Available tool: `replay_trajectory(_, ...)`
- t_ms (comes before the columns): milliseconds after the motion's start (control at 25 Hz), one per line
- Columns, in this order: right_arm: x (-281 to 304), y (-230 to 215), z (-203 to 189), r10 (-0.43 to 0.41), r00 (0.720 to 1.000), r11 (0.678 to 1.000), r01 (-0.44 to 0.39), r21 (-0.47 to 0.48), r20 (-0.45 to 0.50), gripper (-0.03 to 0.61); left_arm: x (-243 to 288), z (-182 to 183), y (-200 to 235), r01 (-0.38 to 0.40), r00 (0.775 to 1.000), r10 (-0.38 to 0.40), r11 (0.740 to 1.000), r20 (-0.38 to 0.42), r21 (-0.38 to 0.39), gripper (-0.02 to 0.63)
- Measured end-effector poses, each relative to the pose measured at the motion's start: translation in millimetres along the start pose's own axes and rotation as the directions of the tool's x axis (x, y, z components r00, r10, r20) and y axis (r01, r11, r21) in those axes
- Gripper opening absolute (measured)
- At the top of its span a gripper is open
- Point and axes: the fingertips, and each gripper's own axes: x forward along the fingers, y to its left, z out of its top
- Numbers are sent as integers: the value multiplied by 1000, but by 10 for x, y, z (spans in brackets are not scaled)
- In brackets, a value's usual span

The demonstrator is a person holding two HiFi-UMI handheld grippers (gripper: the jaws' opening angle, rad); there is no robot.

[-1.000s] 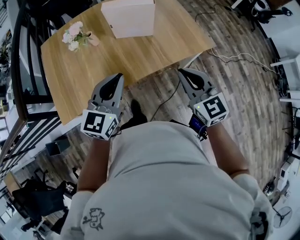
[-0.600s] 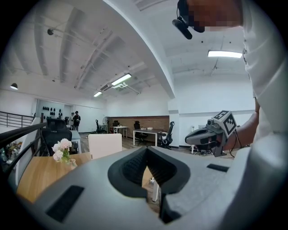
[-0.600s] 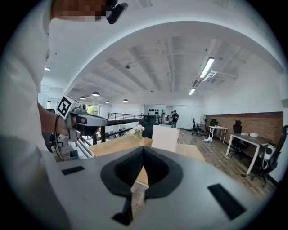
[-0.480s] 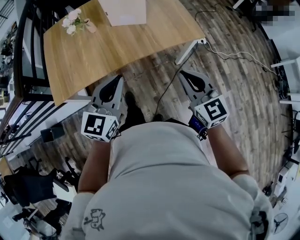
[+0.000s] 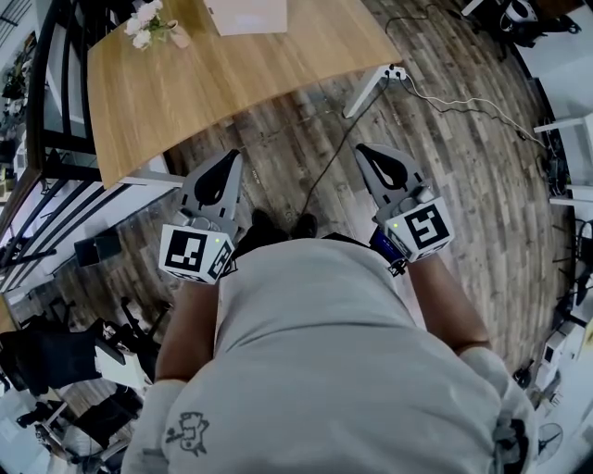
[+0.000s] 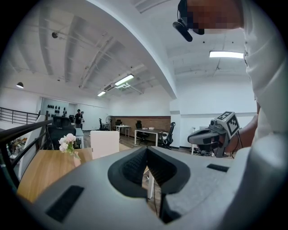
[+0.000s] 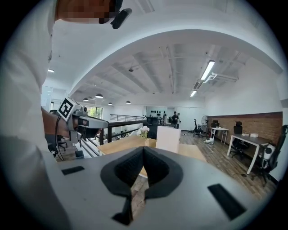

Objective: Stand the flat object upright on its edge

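From the head view: stands on the plank floor [image 5: 445,185], short of the wooden worktop [image 5: 232,83], a gripper in each hand. Holds the left gripper [image 5: 232,157] and the right gripper [image 5: 363,150] out ahead, side by side and well apart, both over the floor rather than over the worktop. Shows the white flat object [image 5: 246,13] on the far part of the worktop, cut off by the top edge of the picture and well away from both grippers. Has a small bunch of flowers [image 5: 148,26] near it on the left, not touching. Shows a black cable [image 5: 324,176] lying across the floor between the two grippers. From the left gripper view: looks along the left jaws, pressed together with nothing between them. Finds the worktop [image 6: 40,166] beyond them at the left, with the flowers [image 6: 66,143] on it and the white flat object [image 6: 104,143] just right of the flowers, a broad white face turned this way. Cannot tell from here whether that object rests on an edge or on a wider side. Catches the right gripper [image 6: 191,138] at the right, roughly level, jaws pointing left in the picture. From the right gripper view: looks along the right jaws, likewise closed on each other and empty. Places the worktop [image 7: 121,144] straight ahead past the jaws, the white flat object [image 7: 168,138] standing on it and the flowers [image 7: 143,131] just to its left. Shows the left gripper [image 7: 107,126] at the left, in front of a dark railing [image 7: 121,126].
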Motion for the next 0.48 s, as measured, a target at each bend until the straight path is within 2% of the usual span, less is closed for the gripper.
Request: replay_trajectory(480, -120, 103, 6, 1, 1000, 1000, -1, -5, 14, 5, -160, -13, -25, -11, 1000, 11, 1000, 13, -7, 6)
